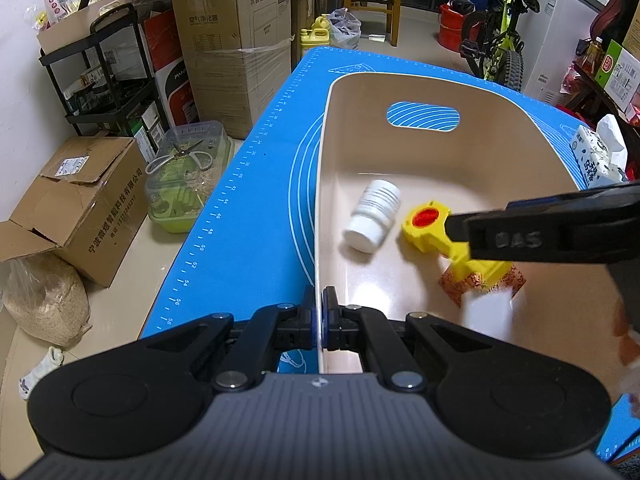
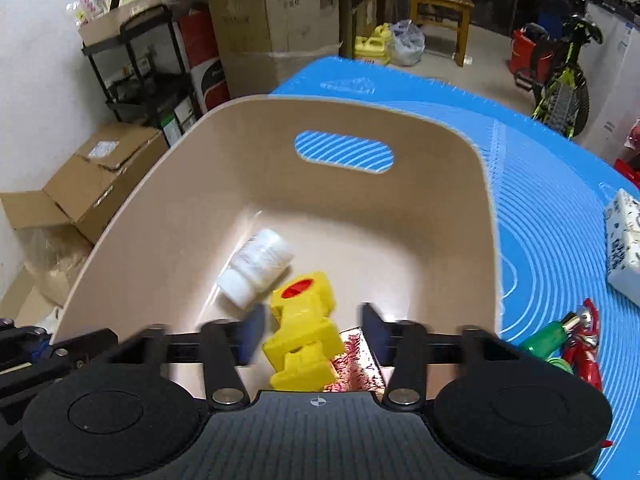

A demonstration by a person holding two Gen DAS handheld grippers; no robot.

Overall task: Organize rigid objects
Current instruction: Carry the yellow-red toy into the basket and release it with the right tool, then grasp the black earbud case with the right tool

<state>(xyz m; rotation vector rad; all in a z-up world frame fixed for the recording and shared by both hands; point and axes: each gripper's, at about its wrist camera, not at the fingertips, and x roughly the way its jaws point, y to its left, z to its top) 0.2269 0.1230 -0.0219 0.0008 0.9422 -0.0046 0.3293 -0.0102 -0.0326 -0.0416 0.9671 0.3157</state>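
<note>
The left gripper [image 1: 319,312] is clamped tight on the near rim of the beige bin [image 1: 404,80], low in the left wrist frame, steadying it on the blue mat [image 1: 248,216]. The right gripper [image 2: 314,332] sits inside the bin with its jaws standing apart either side of the yellow toy [image 2: 302,328]; neither pad looks pressed on it, so the toy appears released and lying on the bin floor, beside a white bottle [image 2: 260,264] and over a red-patterned packet [image 2: 358,368]. The step in hand seems to be the drop-off. Next, the right gripper should lift clear and head for the green and red items [image 2: 560,340] at lower right.
</note>
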